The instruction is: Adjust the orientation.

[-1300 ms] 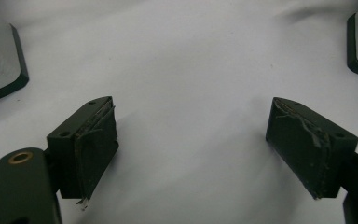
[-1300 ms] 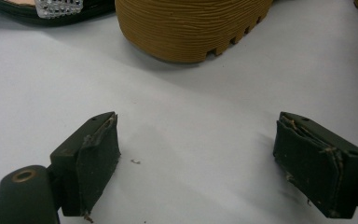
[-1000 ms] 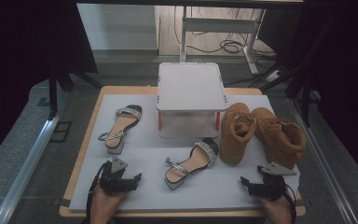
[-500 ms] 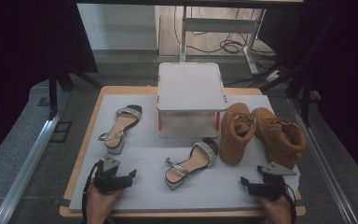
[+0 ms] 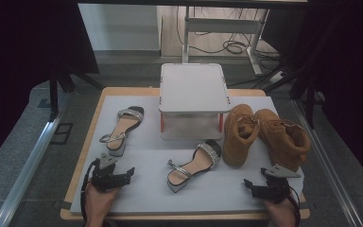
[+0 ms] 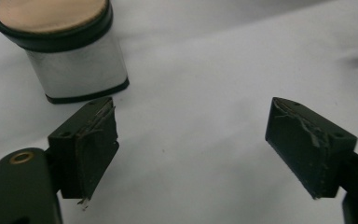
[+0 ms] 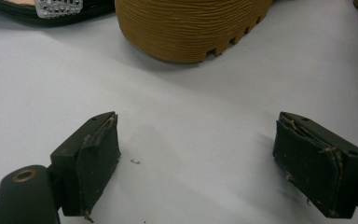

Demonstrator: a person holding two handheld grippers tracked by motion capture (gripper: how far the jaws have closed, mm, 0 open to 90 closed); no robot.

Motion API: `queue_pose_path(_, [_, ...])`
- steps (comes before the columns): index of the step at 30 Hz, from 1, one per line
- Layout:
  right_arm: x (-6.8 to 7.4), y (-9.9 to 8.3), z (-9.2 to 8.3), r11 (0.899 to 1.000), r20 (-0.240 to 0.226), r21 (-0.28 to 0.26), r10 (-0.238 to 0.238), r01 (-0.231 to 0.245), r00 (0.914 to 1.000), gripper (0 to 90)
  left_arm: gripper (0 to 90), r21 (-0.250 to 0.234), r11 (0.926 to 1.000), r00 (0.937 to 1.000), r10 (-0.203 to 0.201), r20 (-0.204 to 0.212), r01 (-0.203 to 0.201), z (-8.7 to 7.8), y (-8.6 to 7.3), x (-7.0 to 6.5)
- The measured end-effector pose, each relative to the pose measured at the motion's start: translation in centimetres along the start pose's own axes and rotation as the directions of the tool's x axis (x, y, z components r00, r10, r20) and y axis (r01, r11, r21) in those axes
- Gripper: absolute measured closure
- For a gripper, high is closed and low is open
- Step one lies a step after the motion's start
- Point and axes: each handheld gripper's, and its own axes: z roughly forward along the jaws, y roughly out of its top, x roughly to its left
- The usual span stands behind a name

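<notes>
My left gripper (image 5: 127, 174) and right gripper (image 5: 248, 185) rest low on the white mat (image 5: 146, 156), jaws spread wide with nothing between them. Just past the left one sits a sandal's heel (image 6: 70, 51) — that sandal (image 5: 192, 164) lies mid-mat. Ahead of the right, a tan boot (image 5: 240, 135). Farther back, the white stand (image 5: 193, 101).

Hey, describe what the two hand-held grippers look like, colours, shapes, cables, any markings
Both are black. The left hand-held gripper and the right hand-held gripper each carry a grey three-cornered plate on top and trail a black cable. Up close, each jaw ends in a blocky dark pad with frayed edges, and a brass-coloured ring sits in the body.
</notes>
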Motion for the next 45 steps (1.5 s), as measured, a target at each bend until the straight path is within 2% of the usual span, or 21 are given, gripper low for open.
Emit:
queue_pose_path(6, [0.0, 0.0, 0.0, 1.000, 0.002, -0.002, 0.001, -0.001, 1.0000, 14.4, 15.8, 0.008, 0.9999, 0.9991, -0.013, -0.041, 0.013, 0.4, 0.6, 0.7])
queue_pose_path(12, [0.0, 0.0, 0.0, 1.000, 0.004, -0.003, 0.003, -0.003, 1.0000, 14.6, 16.7, 0.008, 0.9995, 0.9951, -0.030, -0.094, 0.031, 0.6, 1.2, 1.9])
queue_pose_path(16, [0.0, 0.0, 0.0, 1.000, 0.005, -0.003, 0.003, -0.003, 1.0000, 14.7, 17.9, -0.008, 0.9978, 0.9930, -0.067, -0.097, 0.066, 0.6, 1.3, 2.8])
queue_pose_path(18, [0.0, 0.0, 0.0, 1.000, 0.006, -0.003, 0.003, -0.003, 1.0000, 14.8, 20.7, -0.017, 0.9957, 0.9897, -0.093, -0.109, 0.092, 0.6, 1.6, 3.4])
queue_pose_path(25, [0.0, -0.1, 0.0, 1.000, 0.007, -0.005, 0.004, -0.004, 1.0000, 15.1, 21.2, -0.003, 0.9964, 0.9891, -0.085, -0.120, 0.085, 1.5, 2.6, 3.9])
queue_pose_path(35, [0.0, -0.1, 0.0, 1.000, 0.008, -0.005, 0.004, -0.004, 1.0000, 15.2, 22.9, 0.029, 0.9948, 0.9872, -0.093, -0.129, 0.098, 3.1, 3.9, 4.6])
queue_pose_path(45, [0.0, -0.1, 0.0, 1.000, 0.008, -0.005, 0.004, -0.004, 1.0000, 15.3, 23.9, 0.039, 0.9949, 0.9864, -0.086, -0.140, 0.093, 4.5, 5.3, 4.7])
